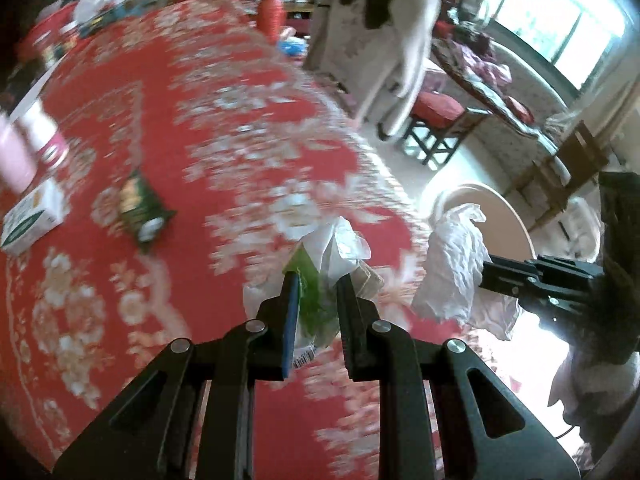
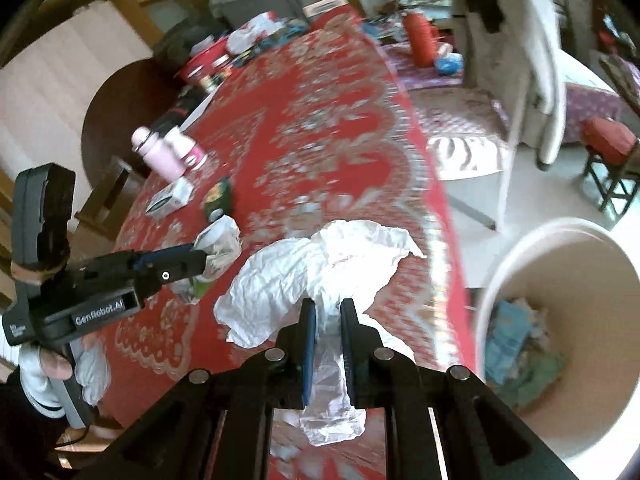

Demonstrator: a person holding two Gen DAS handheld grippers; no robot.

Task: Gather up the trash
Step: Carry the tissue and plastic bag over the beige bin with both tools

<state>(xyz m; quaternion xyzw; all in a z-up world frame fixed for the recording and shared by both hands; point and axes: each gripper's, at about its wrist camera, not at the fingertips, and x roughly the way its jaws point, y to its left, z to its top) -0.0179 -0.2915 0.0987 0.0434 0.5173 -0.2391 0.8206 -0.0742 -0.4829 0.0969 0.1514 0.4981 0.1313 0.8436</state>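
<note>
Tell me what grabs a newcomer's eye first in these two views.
The red flowered tablecloth fills both views. Over its near edge, the right gripper is shut on a big crumpled white paper, and the left gripper on a green-and-white wrapper. To the right, off the table, stands a pale bin with trash already inside.

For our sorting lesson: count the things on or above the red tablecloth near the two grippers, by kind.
Crumpled trash held in grippers: 2 (white paper, green-and-white wrapper)
Pink containers: 2 (bottle, cup)
Small boxes: 1
Green packets: 1
Total: 6
</note>
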